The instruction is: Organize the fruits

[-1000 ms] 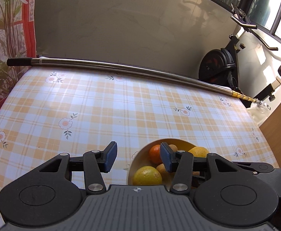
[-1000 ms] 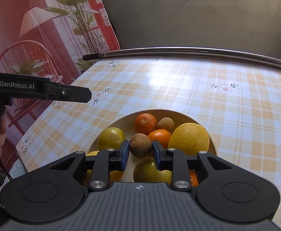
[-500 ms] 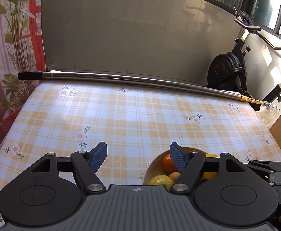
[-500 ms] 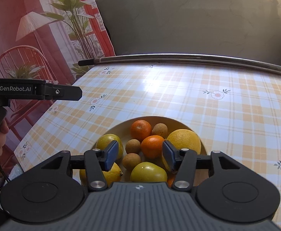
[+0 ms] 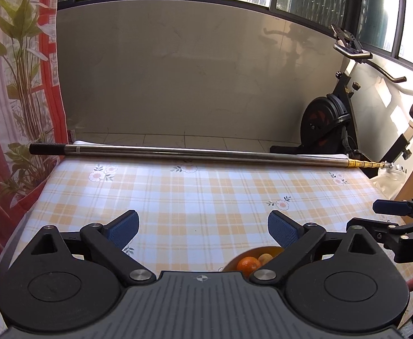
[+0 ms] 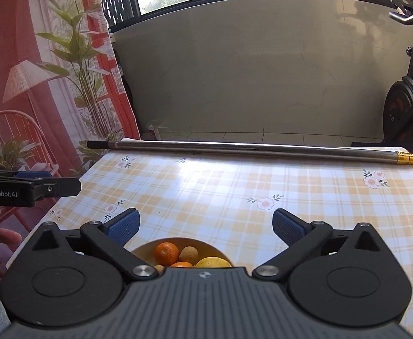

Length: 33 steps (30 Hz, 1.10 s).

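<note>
A cream bowl (image 6: 206, 245) of fruit sits on the checked tablecloth (image 6: 234, 192), mostly hidden under my right gripper's body. In it I see an orange mandarin (image 6: 166, 253), a small brown fruit (image 6: 189, 253) and a yellow citrus (image 6: 212, 262). My right gripper (image 6: 206, 226) is open wide and empty, above and behind the bowl. In the left wrist view the bowl (image 5: 258, 251) shows low right with a mandarin (image 5: 248, 263). My left gripper (image 5: 203, 226) is open wide and empty, to the bowl's left.
A long steel pole (image 5: 195, 153) lies along the table's far edge, also in the right wrist view (image 6: 249, 148). An exercise bike (image 5: 328, 121) stands at the back right. A red curtain with plants (image 6: 51, 84) hangs left. The right gripper (image 5: 401, 226) shows at the left view's right edge.
Both grippers have opened wide and pulled back and up from the bowl. The brown fruit that sat between my right fingers now lies in the bowl.
</note>
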Each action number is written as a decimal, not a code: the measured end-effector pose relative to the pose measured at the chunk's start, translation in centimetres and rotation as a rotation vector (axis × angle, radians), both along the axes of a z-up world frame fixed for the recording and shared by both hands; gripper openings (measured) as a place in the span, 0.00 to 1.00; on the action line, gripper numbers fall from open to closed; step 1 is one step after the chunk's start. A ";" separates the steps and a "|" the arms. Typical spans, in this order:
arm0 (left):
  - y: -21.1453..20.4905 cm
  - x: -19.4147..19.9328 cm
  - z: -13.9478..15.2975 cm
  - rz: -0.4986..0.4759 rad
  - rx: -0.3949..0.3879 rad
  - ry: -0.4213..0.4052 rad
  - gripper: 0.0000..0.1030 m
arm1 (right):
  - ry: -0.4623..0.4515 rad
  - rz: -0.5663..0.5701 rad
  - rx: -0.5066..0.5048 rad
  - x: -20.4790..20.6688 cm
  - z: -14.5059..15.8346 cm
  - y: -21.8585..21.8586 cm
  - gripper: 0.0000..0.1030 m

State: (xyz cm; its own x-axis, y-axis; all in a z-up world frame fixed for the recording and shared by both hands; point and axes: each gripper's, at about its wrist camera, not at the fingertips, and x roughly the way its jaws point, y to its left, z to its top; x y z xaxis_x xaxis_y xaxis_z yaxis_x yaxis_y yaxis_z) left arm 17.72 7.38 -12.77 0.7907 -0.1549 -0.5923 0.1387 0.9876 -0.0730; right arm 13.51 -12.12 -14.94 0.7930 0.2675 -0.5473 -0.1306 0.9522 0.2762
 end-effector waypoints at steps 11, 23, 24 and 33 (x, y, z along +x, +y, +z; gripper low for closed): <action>-1.4 -1.0 5.6 0.041 0.064 -0.126 1.00 | -0.112 -0.128 -0.036 -2.3 6.5 -2.3 0.99; -3.4 -4.0 12.4 0.033 0.046 -0.249 1.00 | -0.206 -0.158 -0.061 -4.4 11.5 -2.0 1.00; -3.7 -4.4 12.7 0.029 0.055 -0.258 1.00 | -0.208 -0.159 -0.061 -4.5 11.6 -2.0 1.00; -4.7 -6.1 13.6 0.014 0.085 -0.292 1.00 | -0.202 -0.167 -0.053 -5.4 11.7 -1.9 1.00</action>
